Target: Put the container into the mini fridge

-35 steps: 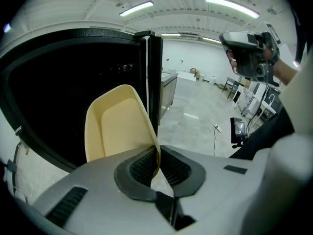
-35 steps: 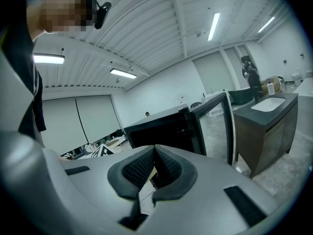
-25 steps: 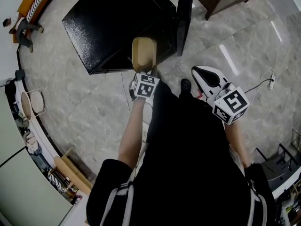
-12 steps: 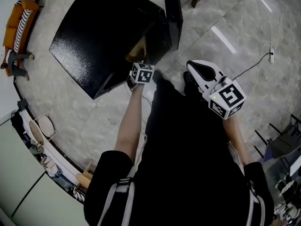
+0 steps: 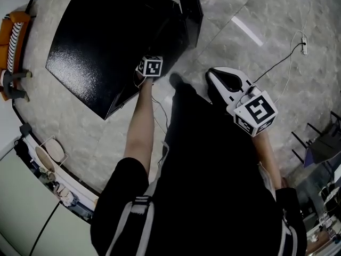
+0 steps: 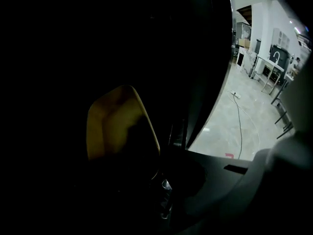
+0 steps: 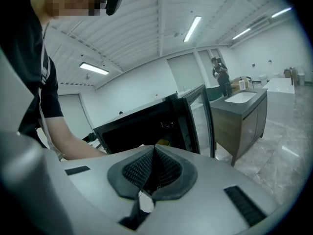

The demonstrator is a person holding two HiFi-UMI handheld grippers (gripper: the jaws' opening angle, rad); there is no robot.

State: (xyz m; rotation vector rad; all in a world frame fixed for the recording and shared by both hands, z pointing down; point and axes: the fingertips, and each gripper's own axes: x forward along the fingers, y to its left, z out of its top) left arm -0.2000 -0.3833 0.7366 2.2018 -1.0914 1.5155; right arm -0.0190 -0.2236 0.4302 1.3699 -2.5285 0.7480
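Darkness fills most of the left gripper view, since the left tool (image 5: 150,66) is pushed into the open front of the black mini fridge (image 5: 106,41). From the head view only its marker cube shows at the fridge mouth, with the person's bare forearm (image 5: 139,127) stretched out behind it.

Inside, the tan container (image 6: 120,124) stands straight ahead of the left tool (image 6: 164,182), turned up on edge with its hollow side facing the camera. Its lower rim runs down into the shadow at the jaws. As far as the gloom allows, the jaws are clenched on that near rim, so the container sits within the fridge cavity, gripped at its bottom edge. I cannot tell whether it touches a shelf. To the right, the fridge door (image 6: 215,82) stands open, and bright marble floor (image 6: 230,126) shows past its edge.

The right tool (image 5: 221,79) hangs well apart from the fridge, over the floor beside the person's dark clothing. In the right gripper view its ribbed black pads (image 7: 139,168) are pressed together with nothing between them, and the fridge (image 7: 142,126) stands beyond with its door (image 7: 198,116) swung open.
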